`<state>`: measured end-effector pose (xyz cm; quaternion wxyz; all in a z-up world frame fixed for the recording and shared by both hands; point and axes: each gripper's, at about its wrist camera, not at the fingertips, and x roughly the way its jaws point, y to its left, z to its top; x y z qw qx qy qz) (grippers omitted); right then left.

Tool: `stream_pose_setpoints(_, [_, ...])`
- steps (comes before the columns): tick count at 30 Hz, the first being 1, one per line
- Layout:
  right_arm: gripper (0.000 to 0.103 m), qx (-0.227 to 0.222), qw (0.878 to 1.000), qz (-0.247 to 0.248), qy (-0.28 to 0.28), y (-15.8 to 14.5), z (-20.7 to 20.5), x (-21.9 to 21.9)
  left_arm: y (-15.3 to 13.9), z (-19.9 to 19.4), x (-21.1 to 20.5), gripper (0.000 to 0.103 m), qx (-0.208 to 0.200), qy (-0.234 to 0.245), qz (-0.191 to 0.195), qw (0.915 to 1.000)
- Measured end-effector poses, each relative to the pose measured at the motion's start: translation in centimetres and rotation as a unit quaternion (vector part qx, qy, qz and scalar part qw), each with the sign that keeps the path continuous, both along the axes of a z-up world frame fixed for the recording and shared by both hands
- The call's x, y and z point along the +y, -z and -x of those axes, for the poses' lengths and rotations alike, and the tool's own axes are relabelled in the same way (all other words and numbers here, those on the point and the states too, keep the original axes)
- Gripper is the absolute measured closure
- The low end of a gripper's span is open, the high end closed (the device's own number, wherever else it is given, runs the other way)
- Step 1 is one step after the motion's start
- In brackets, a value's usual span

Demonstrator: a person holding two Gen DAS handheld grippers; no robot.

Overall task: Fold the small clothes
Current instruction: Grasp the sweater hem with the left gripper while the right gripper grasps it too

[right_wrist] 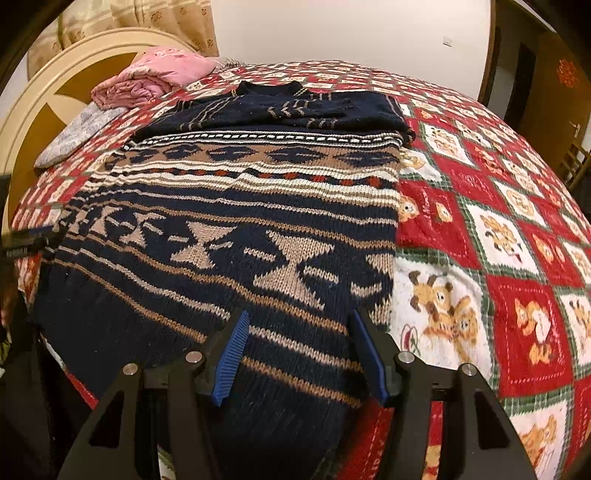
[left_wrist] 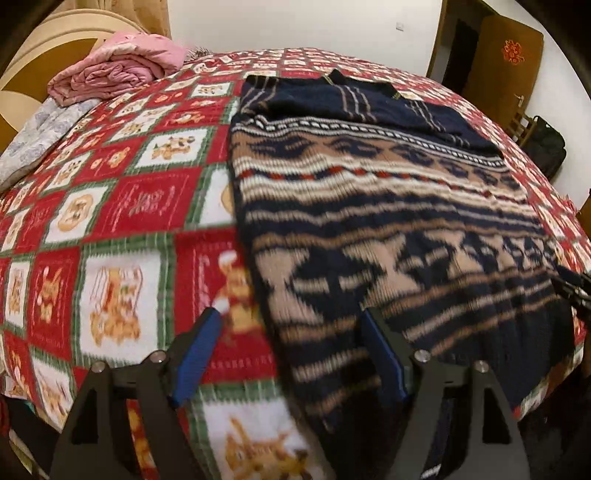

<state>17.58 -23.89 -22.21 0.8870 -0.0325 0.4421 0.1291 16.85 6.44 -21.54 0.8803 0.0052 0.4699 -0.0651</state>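
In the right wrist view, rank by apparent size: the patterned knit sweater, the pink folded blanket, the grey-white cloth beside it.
1. patterned knit sweater, largest by far.
2. and 3. pink folded blanket and grey-white cloth look alike; both are far from the camera, so unranked.

A home bedroom: a bed (left_wrist: 122,206) under a red patchwork blanket with teddy bears, a rounded headboard (right_wrist: 44,110), folded pink bedding (left_wrist: 118,66), curtains (right_wrist: 155,22) and a wooden door (left_wrist: 509,62).

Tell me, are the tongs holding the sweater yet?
No. Both the left tongs and the right tongs are open above the sweater's bottom corners, and nothing is pinched.
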Motion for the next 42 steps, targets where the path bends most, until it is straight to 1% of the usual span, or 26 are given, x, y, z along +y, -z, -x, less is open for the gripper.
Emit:
stream_pose_setpoints(3, [0.045, -0.003, 1.0, -0.013, 0.009, 0.0, 0.6, -0.2, 0.3, 1.1, -0.3, 0.02, 0.009, 0.001, -0.006, 0.9999])
stream_pose_setpoints(5, [0.045, -0.007, 1.0, -0.016, 0.012, 0.1, 1.0, -0.3, 0.5, 1.7, -0.7, 0.019, 0.014, 0.005, -0.022, 0.9997])
stream_pose_setpoints(9, [0.045, -0.006, 0.999, -0.025, 0.02, 0.1, 1.9, -0.6, 0.6, 2.6, -0.8, 0.019, 0.032, 0.006, -0.025, 0.9992])
stream_pose_setpoints(11, [0.045, 0.0, 0.999, -0.038, 0.027, 0.1, 2.4, -1.2, 0.8, 3.2, -0.8, 0.019, 0.042, 0.003, -0.025, 0.9988])
stream_pose_setpoints(13, [0.045, 0.004, 0.998, -0.058, 0.034, 0.1, 3.0, -1.9, 1.0, 3.8, -1.1, 0.019, 0.045, 0.008, -0.032, 0.9984])
stream_pose_setpoints(15, [0.045, 0.005, 0.996, -0.072, 0.043, 0.0, 3.6, -2.5, 1.1, 4.4, -1.1, 0.019, 0.05, 0.009, -0.026, 0.9984])
stream_pose_setpoints(19, [0.045, 0.003, 0.996, -0.075, 0.053, -0.5, 4.3, -3.1, 1.0, 4.7, -1.1, 0.022, 0.061, 0.009, -0.004, 0.9981])
stream_pose_setpoints(21, [0.045, 0.003, 0.994, -0.085, 0.066, -0.7, 4.5, -3.8, 0.9, 4.9, -1.1, 0.026, 0.063, 0.009, 0.001, 0.998])
stream_pose_setpoints(23, [0.045, 0.007, 0.991, -0.105, 0.077, -0.9, 4.6, -4.8, 0.8, 4.9, -1.4, 0.032, 0.065, 0.015, 0.001, 0.9978])
stream_pose_setpoints(25, [0.045, 0.016, 0.988, -0.123, 0.088, -0.8, 4.8, -5.8, 0.8, 5.0, -1.5, 0.036, 0.067, 0.019, 0.006, 0.9976])
stream_pose_setpoints(27, [0.045, 0.025, 0.986, -0.132, 0.097, -0.5, 4.9, -6.4, 0.7, 5.0, -1.5, 0.038, 0.065, 0.02, 0.003, 0.9977])
stream_pose_setpoints(29, [0.047, 0.032, 0.984, -0.146, 0.092, -0.4, 5.1, -6.5, 0.6, 5.1, -1.4, 0.038, 0.067, 0.021, 0.008, 0.9975])
stream_pose_setpoints(30, [0.049, 0.036, 0.983, -0.155, 0.088, -0.3, 5.2, -6.4, 0.6, 5.2, -1.4, 0.038, 0.069, 0.022, 0.009, 0.9973])
stream_pose_setpoints(32, [0.05, 0.044, 0.982, -0.165, 0.077, -0.2, 5.4, -6.0, 0.7, 5.2, -1.3, 0.038, 0.072, 0.021, 0.011, 0.9971])
stream_pose_setpoints(35, [0.05, 0.055, 0.983, -0.162, 0.067, 0.2, 5.6, -5.3, 0.8, 5.2, -1.3, 0.038, 0.076, 0.025, 0.012, 0.9967])
stream_pose_setpoints(37, [0.05, 0.058, 0.984, -0.154, 0.066, 0.5, 5.6, -5.1, 0.7, 5.3, -1.2, 0.038, 0.076, 0.025, 0.019, 0.9966])
stream_pose_setpoints(39, [0.053, 0.063, 0.982, -0.165, 0.064, 0.6, 5.5, -5.1, 0.5, 5.4, -1.6, 0.044, 0.073, 0.037, 0.014, 0.9966])
stream_pose_setpoints(40, [0.057, 0.065, 0.982, -0.168, 0.064, 0.6, 5.5, -5.2, 0.3, 5.4, -1.6, 0.056, 0.072, 0.04, 0.022, 0.9964])
stream_pose_setpoints(41, [0.058, 0.065, 0.981, -0.17, 0.063, 0.6, 5.5, -5.2, 0.4, 5.4, -1.6, 0.07, 0.077, 0.048, 0.036, 0.9952])
stream_pose_setpoints(42, [0.058, 0.065, 0.982, -0.169, 0.063, 0.6, 5.5, -5.1, 0.5, 5.3, -1.7, 0.072, 0.083, 0.052, 0.038, 0.9945])
